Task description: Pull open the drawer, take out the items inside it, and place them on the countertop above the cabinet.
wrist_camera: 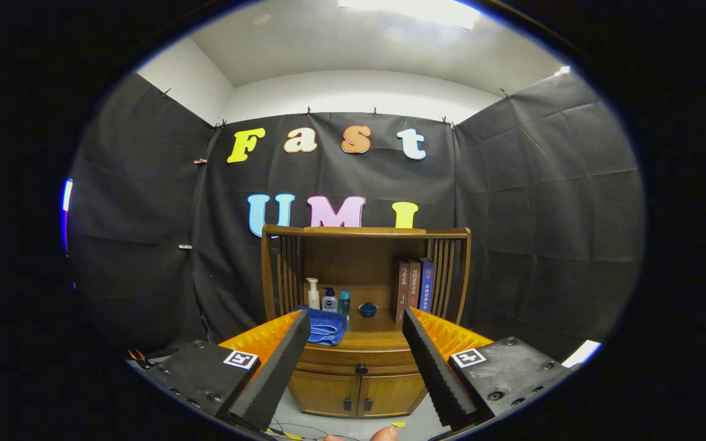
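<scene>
Gripper [353, 358] fingers spread wide, pinching nothing, aimed at cabinet from well back. Between fingertips, at 12 o'clock: closed wooden drawer [359, 361] with small dark round knob [361, 368], front facing gripper, long axis running 9-to-3.

Judgement: task at start; drawer not yet pulled, contents hidden, all steps left.

Beyond drawer: wooden countertop [372, 339] carrying folded blue towel [325, 327] at 11, pump bottles [327, 297], small blue bowl [368, 310], upright books [414, 288] at 1.

The wooden cabinet [359, 373] is standing beyond the gripper [356, 334], whose fingers are spread apart. Its countertop [377, 339] is carrying a folded blue towel [326, 327] at nine o'clock, bottles [328, 300] behind it, a small blue bowl [368, 310] centrally, and upright books [413, 289] at three o'clock.
</scene>
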A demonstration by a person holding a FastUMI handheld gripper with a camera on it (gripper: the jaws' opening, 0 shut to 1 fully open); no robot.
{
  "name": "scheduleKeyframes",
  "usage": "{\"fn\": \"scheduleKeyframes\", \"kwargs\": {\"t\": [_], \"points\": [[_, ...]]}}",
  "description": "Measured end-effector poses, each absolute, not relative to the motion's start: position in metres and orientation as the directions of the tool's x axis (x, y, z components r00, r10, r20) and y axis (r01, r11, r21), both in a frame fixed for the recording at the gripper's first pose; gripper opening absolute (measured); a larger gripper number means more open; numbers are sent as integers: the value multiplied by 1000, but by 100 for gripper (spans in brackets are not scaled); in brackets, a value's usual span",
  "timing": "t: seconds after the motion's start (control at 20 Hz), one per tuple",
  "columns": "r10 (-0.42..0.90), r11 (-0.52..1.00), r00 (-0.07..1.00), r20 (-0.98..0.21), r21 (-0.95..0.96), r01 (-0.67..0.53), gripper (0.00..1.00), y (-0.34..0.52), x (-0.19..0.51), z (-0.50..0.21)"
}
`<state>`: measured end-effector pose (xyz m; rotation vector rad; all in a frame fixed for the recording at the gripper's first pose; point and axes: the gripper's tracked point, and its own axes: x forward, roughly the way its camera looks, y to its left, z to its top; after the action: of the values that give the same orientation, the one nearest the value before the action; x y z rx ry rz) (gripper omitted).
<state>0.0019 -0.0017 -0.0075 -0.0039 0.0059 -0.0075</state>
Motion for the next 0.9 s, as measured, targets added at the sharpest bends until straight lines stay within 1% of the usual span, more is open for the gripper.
{"fn": "scheduleKeyframes", "kwargs": {"t": [0.3,0.5,0.7,0.9], "points": [[6,1000,999,42,29,-7,98,5,3,-7],[12,999,998,68,33,-14,98,8,15,-24],[-14,1000,997,74,14,13,98,3,42,-64],[-20,1000,1000,18,14,20,99,-1,83,-132]]}}
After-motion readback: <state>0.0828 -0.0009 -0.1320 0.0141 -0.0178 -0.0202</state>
